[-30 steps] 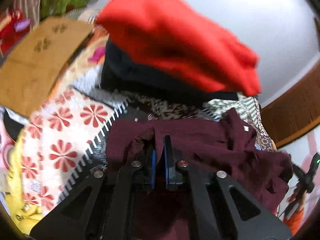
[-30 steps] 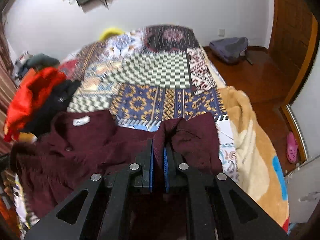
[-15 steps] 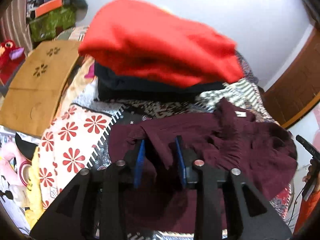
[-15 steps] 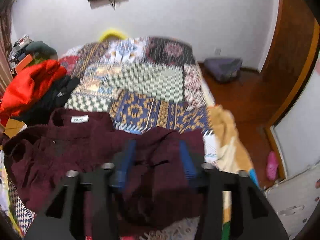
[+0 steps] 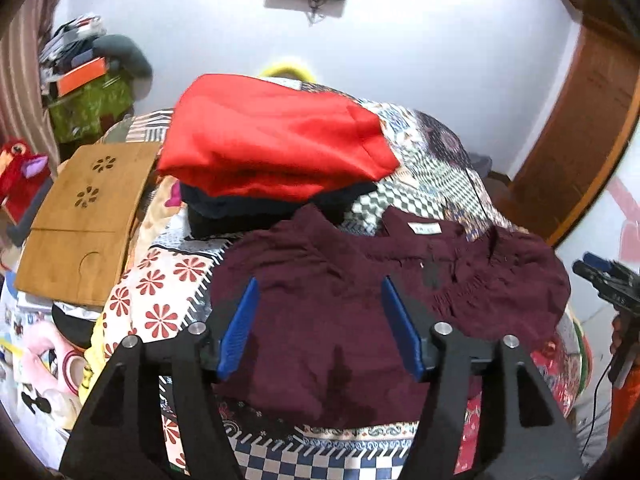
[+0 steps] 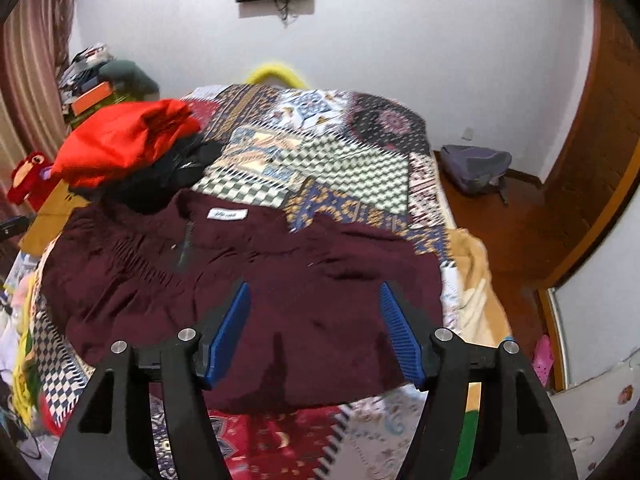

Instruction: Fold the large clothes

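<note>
The dark maroon knitted garment (image 5: pixel 360 280) lies spread across the patchwork-covered bed (image 6: pixel 320 152), its white neck label facing up. The left gripper (image 5: pixel 318 320) hangs above the garment's edge with its blue fingers (image 5: pixel 238 328) opening (nothing caught between them). The right gripper (image 6: pixel 314 328) is likewise above the cloth, fingers (image 6: pixel 400 332) opening and released. A folded red garment (image 5: pixel 272 144) sits on a black one beyond.

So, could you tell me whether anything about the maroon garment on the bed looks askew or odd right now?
The maroon garment lies rumpled rather than flat: its left side is bunched into ridges, and the hem hangs unevenly over the patchwork bedspread. Nothing looks torn or spilled.
</note>
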The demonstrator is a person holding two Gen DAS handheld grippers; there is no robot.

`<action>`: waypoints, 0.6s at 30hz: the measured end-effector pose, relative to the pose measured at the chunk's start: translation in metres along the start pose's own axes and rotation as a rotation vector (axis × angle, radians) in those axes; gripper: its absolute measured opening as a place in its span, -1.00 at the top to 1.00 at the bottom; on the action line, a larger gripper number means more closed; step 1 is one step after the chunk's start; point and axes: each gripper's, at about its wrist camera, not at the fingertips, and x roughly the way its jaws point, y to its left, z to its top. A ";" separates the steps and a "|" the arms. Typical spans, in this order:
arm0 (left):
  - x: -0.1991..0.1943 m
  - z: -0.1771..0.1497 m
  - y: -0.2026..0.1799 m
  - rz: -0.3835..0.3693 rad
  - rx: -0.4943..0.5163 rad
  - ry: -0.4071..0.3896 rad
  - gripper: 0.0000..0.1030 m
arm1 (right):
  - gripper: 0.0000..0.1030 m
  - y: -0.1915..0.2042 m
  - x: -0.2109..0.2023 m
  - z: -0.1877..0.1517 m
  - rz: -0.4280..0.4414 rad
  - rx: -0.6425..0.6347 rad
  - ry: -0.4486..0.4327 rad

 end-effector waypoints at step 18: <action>0.090 -0.080 -0.022 0.008 0.062 0.271 -0.37 | -0.24 0.055 0.059 -0.049 -0.008 -0.161 0.231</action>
